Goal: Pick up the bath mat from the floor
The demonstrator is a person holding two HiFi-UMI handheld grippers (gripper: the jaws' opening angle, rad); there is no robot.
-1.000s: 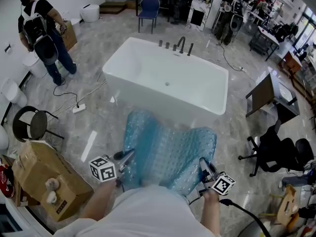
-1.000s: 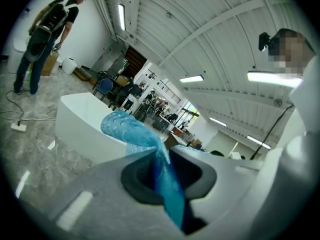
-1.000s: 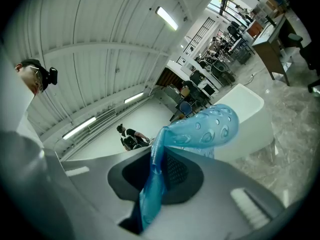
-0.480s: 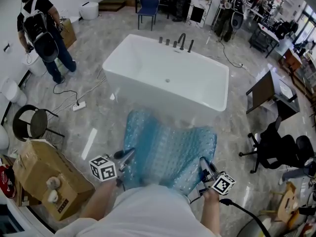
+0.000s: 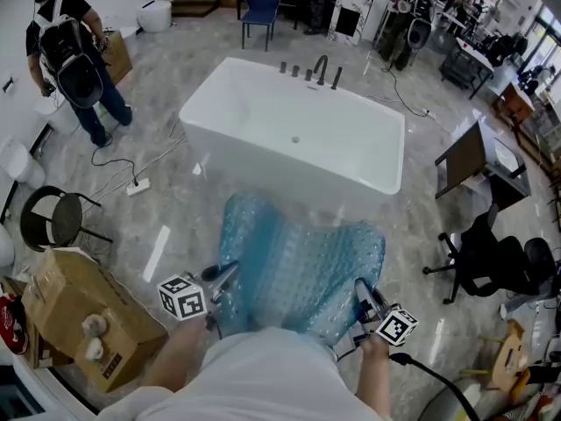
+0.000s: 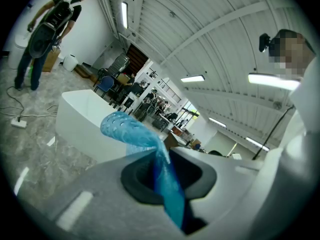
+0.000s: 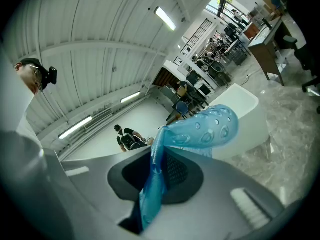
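L tool [image 5: 228, 276], R tool [image 5: 362, 289]: both clamped, near-level.

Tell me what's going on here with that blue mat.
A person holds a gripper in each hand. The left gripper and the right gripper are each shut on the near edge of the blue bath mat, which is spread between them and looks lifted in front of the white bathtub. Another person stands off by the far wall.

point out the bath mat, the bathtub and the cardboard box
bath mat [image 5: 298, 261], head view, middle of its blue surface
bathtub [image 5: 263, 167], head view, near outer wall
cardboard box [image 5: 70, 292], head view, top face
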